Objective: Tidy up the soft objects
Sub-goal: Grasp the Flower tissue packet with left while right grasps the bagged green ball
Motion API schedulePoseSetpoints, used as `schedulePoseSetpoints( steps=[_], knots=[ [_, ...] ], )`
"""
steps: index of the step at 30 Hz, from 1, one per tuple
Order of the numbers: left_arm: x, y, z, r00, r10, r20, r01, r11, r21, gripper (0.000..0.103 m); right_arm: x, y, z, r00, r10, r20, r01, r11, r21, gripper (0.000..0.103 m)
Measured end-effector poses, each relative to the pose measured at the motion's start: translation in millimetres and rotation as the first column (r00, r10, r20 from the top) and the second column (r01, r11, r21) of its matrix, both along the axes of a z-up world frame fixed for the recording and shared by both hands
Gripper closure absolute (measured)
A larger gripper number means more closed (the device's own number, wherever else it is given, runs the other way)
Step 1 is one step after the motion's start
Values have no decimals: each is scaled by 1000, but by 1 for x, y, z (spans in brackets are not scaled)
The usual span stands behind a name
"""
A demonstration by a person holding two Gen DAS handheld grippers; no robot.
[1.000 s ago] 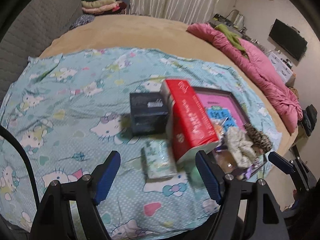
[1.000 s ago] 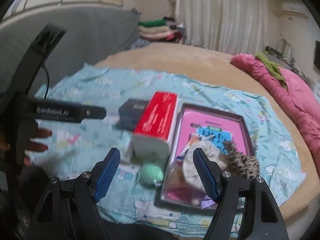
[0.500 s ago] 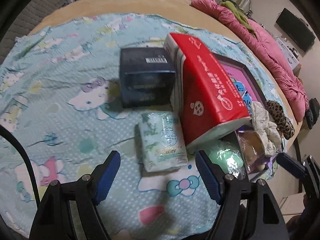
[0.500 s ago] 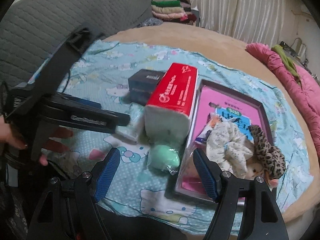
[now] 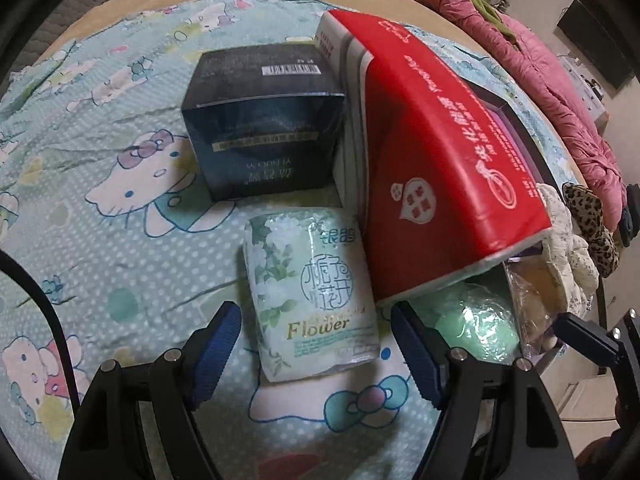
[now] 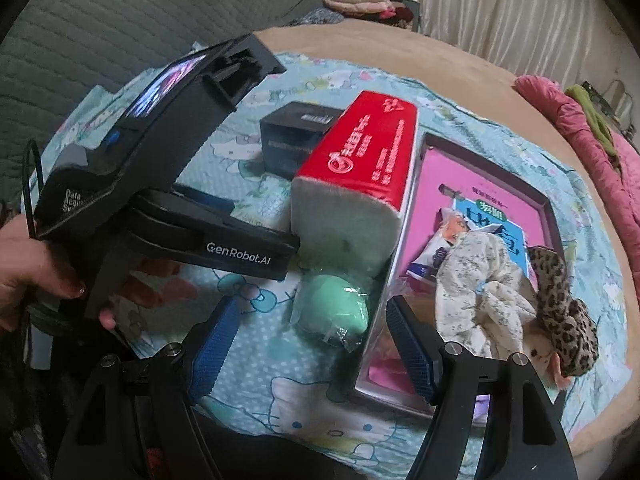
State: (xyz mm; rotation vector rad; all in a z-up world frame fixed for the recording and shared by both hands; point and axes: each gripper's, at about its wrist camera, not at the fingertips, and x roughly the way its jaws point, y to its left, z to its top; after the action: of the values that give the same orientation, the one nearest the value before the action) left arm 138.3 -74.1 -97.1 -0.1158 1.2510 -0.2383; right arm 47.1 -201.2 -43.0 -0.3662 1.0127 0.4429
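Just left of the red tissue pack, at its near end, lies the green "Flower" tissue packet, flat on the Hello Kitty sheet. Left gripper is spread wide, jaws straddling the packet's near end; blue pads sit either side of it, contact can't be confirmed. Nothing grasped.

Red tissue pack rests tilted, right side propped on the rim of the dark tray. Dark blue box sits touching the pack's left side, beyond the Flower packet.

Under the pack's near end: mint-green soft item in clear wrap, just beside the tray's left wall. Right gripper is also released, wide open, holding nothing, jaws framing the mint item from the near side, apart from it.

Right of the pack, inside the tray: pink book, cream speckled scrunchie, leopard-print scrunchie at the tray's right side, plus something in a clear bag, too unclear to identify.

Far right of the pack, a pink quilt runs along the bed edge. In the right wrist view, the person's hand grips the left gripper's handle, left of the pack.
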Motion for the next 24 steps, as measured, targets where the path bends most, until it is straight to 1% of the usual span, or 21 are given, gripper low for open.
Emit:
schedulePoseSetpoints(
  steps=[4,7,8,9,10,13,15,17,18,20,22,24],
  knots=[
    [2,-1,-5,1000,-13,-4,13,1000,-13,27,6,5,-10,999,30,-13,-30,999,-36,26],
    [6,2,-7,1000,-11,-1,11,999,-33,39,11,11,-18,998,57,-15,-58,995,-76,26],
    [6,5,-7,1000,-10,0,10,999,-43,46,12,13,-20,998,63,-15,-64,994,-86,26],
    [7,6,-7,1000,-10,-1,9,998,-55,49,13,14,-22,997,70,-16,-71,993,-96,26],
    [6,15,-7,1000,-11,-3,11,998,-61,50,15,16,-23,997,80,-18,-82,991,-107,26],
    [5,16,-6,1000,-19,2,20,998,-57,55,17,19,-27,995,99,-21,-101,986,-136,26],
    [2,24,-6,1000,-16,3,16,996,-85,58,18,24,-31,993,116,-24,-119,980,-160,27],
    [2,35,-6,1000,-3,-2,2,993,-115,59,18,28,-38,991,133,-28,-136,970,-200,31],
    [2,40,-7,1000,6,-4,-6,993,-122,59,19,31,-40,989,142,-29,-145,964,-222,32],
    [0,44,-6,1000,12,1,-12,993,-119,60,20,36,-48,988,153,-39,-158,949,-275,36],
    [-3,48,-4,1000,18,5,-18,993,-116,60,20,41,-55,985,170,-43,-175,927,-333,42],
    [-7,52,-3,1000,25,8,-24,993,-114,60,21,41,-59,983,174,-52,-181,921,-345,45]
  ],
)
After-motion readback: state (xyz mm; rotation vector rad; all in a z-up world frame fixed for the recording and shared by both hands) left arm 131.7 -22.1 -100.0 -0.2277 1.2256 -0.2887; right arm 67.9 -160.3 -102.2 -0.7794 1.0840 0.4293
